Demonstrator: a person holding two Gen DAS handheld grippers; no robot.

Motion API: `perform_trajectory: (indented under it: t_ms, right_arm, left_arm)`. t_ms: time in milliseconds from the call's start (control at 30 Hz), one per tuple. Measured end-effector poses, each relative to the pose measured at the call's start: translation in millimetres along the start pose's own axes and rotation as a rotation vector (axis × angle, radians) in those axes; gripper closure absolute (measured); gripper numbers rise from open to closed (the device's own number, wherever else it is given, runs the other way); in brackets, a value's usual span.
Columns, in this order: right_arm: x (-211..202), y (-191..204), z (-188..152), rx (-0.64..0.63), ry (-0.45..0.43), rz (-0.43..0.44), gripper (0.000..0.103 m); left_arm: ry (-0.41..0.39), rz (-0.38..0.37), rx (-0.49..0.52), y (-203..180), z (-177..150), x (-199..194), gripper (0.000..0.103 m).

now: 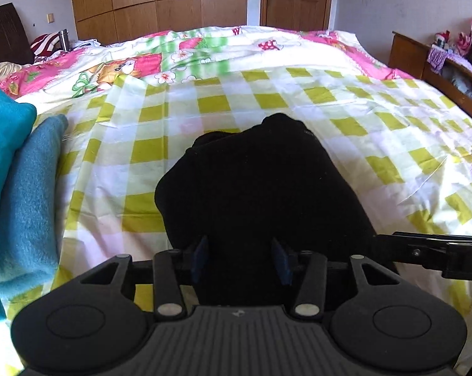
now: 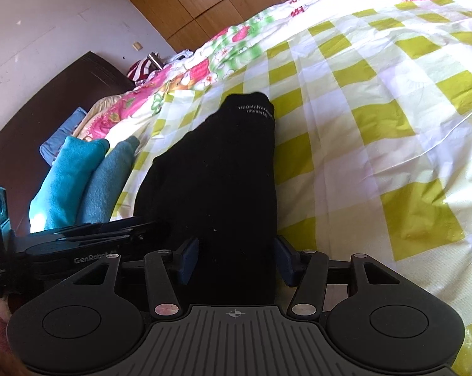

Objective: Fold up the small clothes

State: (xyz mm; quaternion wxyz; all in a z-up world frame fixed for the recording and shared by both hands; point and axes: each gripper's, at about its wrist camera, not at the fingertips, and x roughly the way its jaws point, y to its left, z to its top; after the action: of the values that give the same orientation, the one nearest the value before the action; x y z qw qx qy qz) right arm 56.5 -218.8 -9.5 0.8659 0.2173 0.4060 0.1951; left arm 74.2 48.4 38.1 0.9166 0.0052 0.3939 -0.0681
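A small black garment (image 1: 254, 181) lies on the green-checked sheet (image 1: 345, 131), its near edge running between the fingers of both grippers. My left gripper (image 1: 240, 258) has its blue pads on either side of the cloth's near edge, jaws apart. My right gripper (image 2: 236, 261) also straddles the black garment (image 2: 217, 172), jaws apart; white size print shows on its far hem. The right gripper shows at the right edge of the left wrist view (image 1: 430, 250). The left gripper shows at the left in the right wrist view (image 2: 79, 247).
Folded blue and teal clothes (image 1: 19, 188) are stacked at the left of the bed, also seen in the right wrist view (image 2: 88, 175). A pink cartoon quilt (image 1: 179, 56) covers the far bed. A wooden sideboard (image 1: 436, 72) stands at the right, a dark headboard (image 2: 48, 109) at the left.
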Motion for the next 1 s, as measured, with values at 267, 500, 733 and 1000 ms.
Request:
perform_trajectory:
  t_ms: [267, 500, 733, 1000]
  right_arm:
    - [9, 12, -12, -0.108, 0.011, -0.084, 0.05]
    - [-21, 12, -10, -0.076, -0.091, -0.086, 0.05]
    - [-15, 16, -14, -0.086, -0.042, -0.163, 0.049]
    - [-23, 33, -16, -0.132, -0.043, -0.206, 0.049]
  left_arm:
    - [0.03, 0.006, -0.057, 4, -24, 8, 0.043]
    - [0.012, -0.008, -0.104, 3, -23, -7, 0.043]
    - [0.017, 0.003, -0.11, 1, -28, -8, 0.042]
    - [0.015, 0.013, -0.116, 0, -35, -11, 0.029]
